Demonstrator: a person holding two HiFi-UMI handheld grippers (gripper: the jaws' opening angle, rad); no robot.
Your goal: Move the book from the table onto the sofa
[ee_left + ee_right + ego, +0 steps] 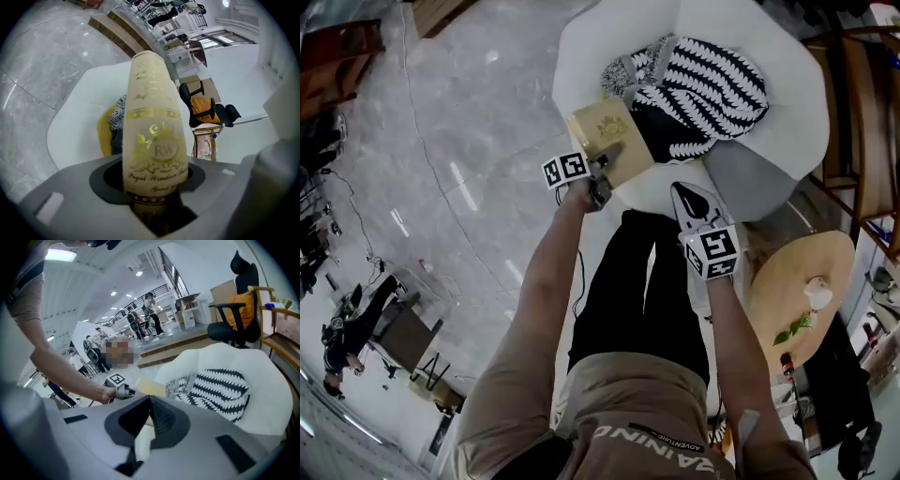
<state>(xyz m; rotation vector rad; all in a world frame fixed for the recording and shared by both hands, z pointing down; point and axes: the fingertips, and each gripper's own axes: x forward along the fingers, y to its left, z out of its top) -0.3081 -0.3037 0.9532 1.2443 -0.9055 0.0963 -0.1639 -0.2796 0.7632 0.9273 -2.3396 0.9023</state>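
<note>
The book [607,139] is beige with a gold crest. My left gripper [602,176] is shut on its near edge and holds it over the front of the white sofa [581,47]. In the left gripper view the book [152,136] stands up out of the jaws, its spine toward the camera. My right gripper [682,192] is shut with nothing in it, just off the sofa's front edge to the right of the book. From the right gripper view the book [150,387] and the left gripper [123,391] lie beyond the shut right gripper [149,405].
A black-and-white patterned cushion [703,84] lies on the sofa seat behind the book. A round wooden table [783,281] with a cup and a small plant stands at the right. A wooden chair frame [862,141] is further right. People and office chairs are far off.
</note>
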